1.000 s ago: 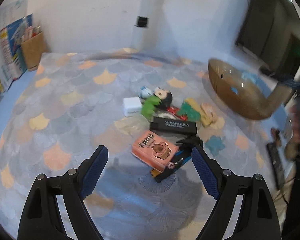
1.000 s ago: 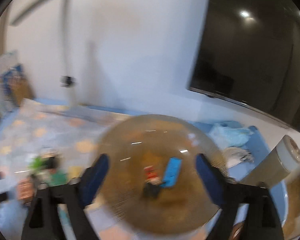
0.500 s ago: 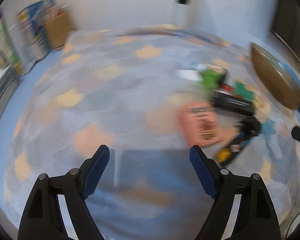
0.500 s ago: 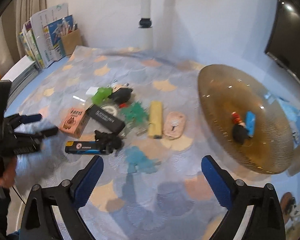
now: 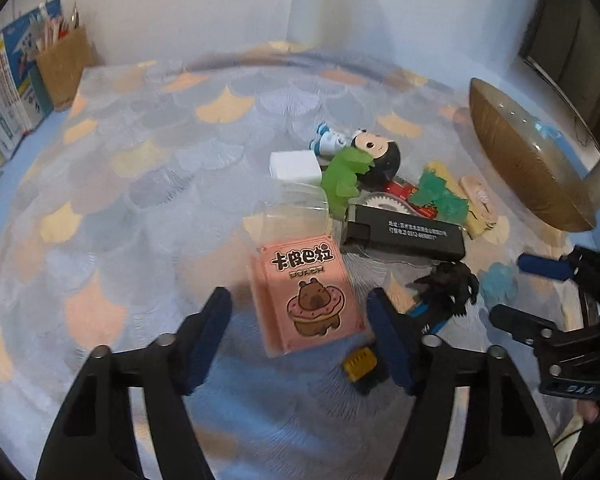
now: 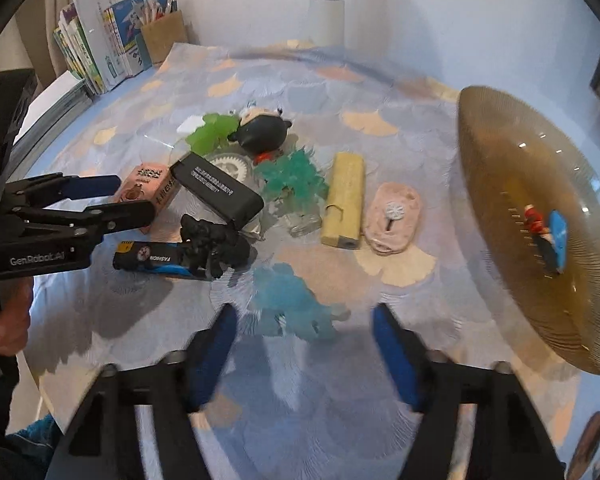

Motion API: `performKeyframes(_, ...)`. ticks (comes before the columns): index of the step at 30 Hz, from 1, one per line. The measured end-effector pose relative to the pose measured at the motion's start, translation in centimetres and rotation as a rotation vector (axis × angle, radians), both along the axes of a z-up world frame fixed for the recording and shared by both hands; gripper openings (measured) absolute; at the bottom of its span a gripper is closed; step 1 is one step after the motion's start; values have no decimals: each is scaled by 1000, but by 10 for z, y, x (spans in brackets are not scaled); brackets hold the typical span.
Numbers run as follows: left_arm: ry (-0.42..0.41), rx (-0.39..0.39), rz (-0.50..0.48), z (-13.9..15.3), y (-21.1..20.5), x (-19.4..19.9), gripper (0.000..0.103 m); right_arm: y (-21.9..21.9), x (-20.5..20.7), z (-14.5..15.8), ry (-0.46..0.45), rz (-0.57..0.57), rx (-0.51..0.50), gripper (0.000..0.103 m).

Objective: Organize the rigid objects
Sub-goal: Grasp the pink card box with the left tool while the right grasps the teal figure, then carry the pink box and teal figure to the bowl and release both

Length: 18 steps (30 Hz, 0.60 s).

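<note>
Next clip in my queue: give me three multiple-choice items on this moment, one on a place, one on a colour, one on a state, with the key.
1. Where does the pink capybara box lie in the left wrist view?
A. In the bowl
B. On the rug ahead of the left gripper
C. On the books

2. What colour is the long box beside the pink pouch?
A. Yellow
B. Red
C. Purple

3. How is the right gripper?
A. Shut on the black box
B. Holding the bowl
C. Apart, gripping nothing

Key: 1 B, the box lies flat on the rug between the finger lines. 2 A, its top is pale yellow. 3 C, its jaws have just been closing, yet only the blue toy lies ahead, unpressed.
</note>
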<state>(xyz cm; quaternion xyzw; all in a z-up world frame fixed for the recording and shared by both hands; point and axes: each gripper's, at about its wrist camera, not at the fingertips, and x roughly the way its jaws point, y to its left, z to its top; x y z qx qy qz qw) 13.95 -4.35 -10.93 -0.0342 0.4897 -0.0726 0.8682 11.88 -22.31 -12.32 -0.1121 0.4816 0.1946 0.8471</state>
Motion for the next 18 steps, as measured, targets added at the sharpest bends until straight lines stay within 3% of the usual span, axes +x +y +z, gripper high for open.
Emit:
performKeyframes(3, -2, 12, -5, -1, -2, 0, 60, 2, 6, -4, 3, -5, 10, 56)
performKeyframes(5, -8, 30, -8, 0, -4, 0, 53, 5, 7, -3, 4, 4, 28, 47)
performKeyframes(6, -14, 30, -13, 0, -5, 0, 44, 6, 7, -3, 5, 8, 31, 45)
performKeyframes(7, -18, 31, -14, 1, -5, 0, 42, 8, 6, -3, 5, 12, 35, 45)
performKeyframes(18, -36, -31, -53, 14, 19, -57, 39, -10, -43, 4, -6, 91, -1, 45)
